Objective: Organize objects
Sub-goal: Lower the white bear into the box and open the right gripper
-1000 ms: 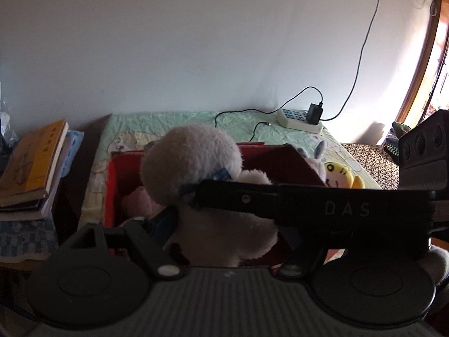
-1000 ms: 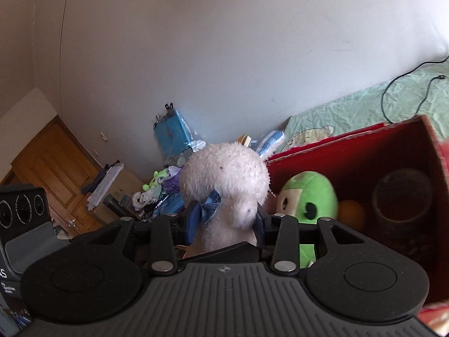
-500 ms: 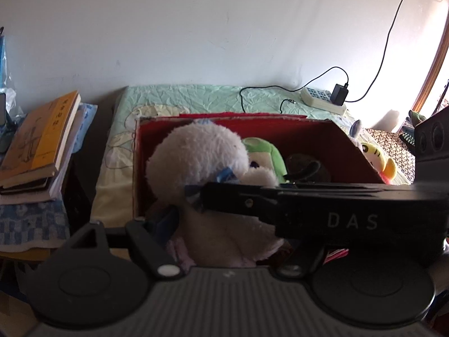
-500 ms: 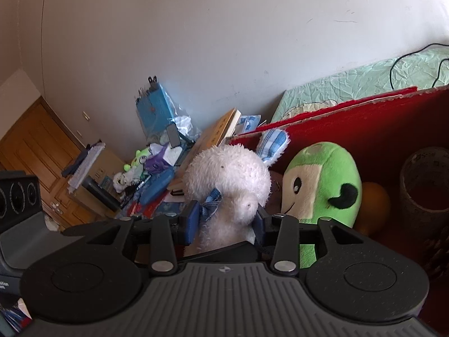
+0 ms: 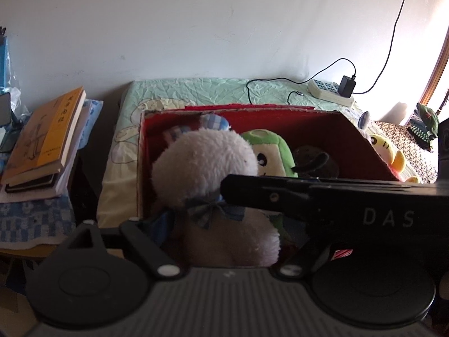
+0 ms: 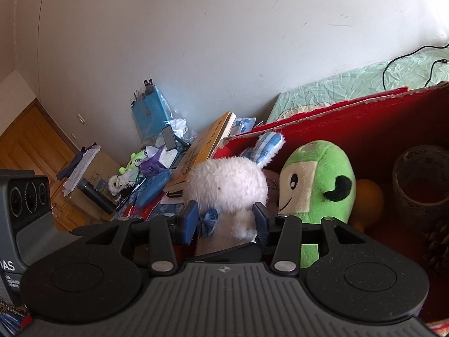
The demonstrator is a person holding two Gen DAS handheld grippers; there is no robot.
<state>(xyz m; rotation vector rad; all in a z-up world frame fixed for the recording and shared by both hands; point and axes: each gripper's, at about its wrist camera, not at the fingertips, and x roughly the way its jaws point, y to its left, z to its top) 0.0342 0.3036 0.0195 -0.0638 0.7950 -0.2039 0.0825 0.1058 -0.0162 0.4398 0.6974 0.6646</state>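
So over the last second you've brought the white plush bunny down from above the rim and into the left end of the red box — a second ago the box was mostly behind it, now the bunny sits low inside, right next to the green plush that's just off your right gripper's right finger.

Right gripper: its blue pads sit on either side of the bunny's neck by the blue bow, and the jaws have been easing apart. The fur looks barely pinched now, so I'd call that a grip on its way out rather than a firm clamp.

Left gripper: jaws are opening, with the bunny's body between them. Only the left finger shows clearly, and it stands off the fur; the right gripper's body blocks the other side.

My read — this toy is basically delivered. Next thing is to finish letting go and back both grippers up and out without dragging the bow along. The yellow plush outside the box, past your left gripper's right side, looks like a likely next candidate.
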